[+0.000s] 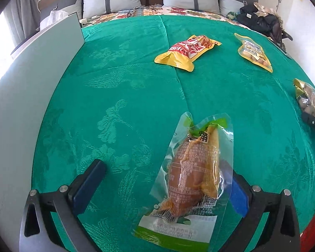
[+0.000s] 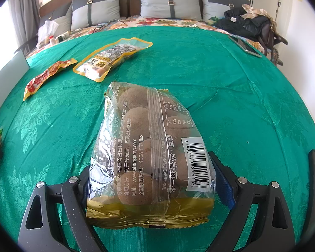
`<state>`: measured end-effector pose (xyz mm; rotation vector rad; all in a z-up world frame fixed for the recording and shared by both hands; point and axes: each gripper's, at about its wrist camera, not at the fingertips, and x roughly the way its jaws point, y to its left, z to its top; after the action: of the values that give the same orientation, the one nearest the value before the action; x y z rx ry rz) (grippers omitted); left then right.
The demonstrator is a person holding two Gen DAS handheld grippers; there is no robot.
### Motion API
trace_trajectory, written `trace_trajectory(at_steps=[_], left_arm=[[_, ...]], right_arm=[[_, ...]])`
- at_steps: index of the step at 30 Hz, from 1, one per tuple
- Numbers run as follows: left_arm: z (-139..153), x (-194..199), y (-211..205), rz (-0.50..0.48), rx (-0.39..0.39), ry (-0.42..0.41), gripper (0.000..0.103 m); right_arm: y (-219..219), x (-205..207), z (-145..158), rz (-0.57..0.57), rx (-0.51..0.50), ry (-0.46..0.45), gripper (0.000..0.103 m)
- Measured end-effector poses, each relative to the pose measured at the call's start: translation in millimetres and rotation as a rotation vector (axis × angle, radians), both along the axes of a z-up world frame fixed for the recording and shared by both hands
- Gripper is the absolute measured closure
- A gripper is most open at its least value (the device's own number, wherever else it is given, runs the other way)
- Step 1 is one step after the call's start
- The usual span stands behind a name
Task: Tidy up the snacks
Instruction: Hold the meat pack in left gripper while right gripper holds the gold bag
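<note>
We start from the green-edged clear pouch (image 1: pixel 191 178), which holds a brown, oblong piece of food. It lies on the green bedspread (image 1: pixel 126 84) between the fingers of our left gripper (image 1: pixel 166 184), but not in the middle: it sits against the right finger and partly covers its blue pad, while the left finger stands well apart from it with bare cloth in between. The jaws are wide apart and do not press on the pouch. Its long axis runs almost along the line of the fingers, leaning a little to the right at the far end, so we judge that a new grasp would close across its narrow width.

Our right gripper (image 2: pixel 157 182) is clamped on the bag of round brown balls (image 2: pixel 151 153), one pad on each side, and the bag points away from the jaws.

Farther ahead of the left jaws lie the red and yellow packet (image 1: pixel 187 51) and, to its right, the yellow-rimmed pouch (image 1: pixel 254 51). We think the left hand is the nearer one for both, since it is free.
</note>
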<state>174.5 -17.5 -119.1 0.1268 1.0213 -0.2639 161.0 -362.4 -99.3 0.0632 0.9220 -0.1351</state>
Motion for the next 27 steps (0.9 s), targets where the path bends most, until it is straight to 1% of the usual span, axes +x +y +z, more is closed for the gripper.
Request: trace_trajectory(at_steps=[5, 27], left_arm=[[-0.2, -2.5, 1.7, -0.013, -0.014, -0.045, 0.000], [0.9, -4.5, 4.0, -0.014, -0.015, -0.056, 0.000]], right_arm=[[-0.1, 0.0, -0.1, 0.000, 0.000, 0.000, 0.011], [0.2, 0.1, 0.0, 0.000, 0.000, 0.000, 0.011]])
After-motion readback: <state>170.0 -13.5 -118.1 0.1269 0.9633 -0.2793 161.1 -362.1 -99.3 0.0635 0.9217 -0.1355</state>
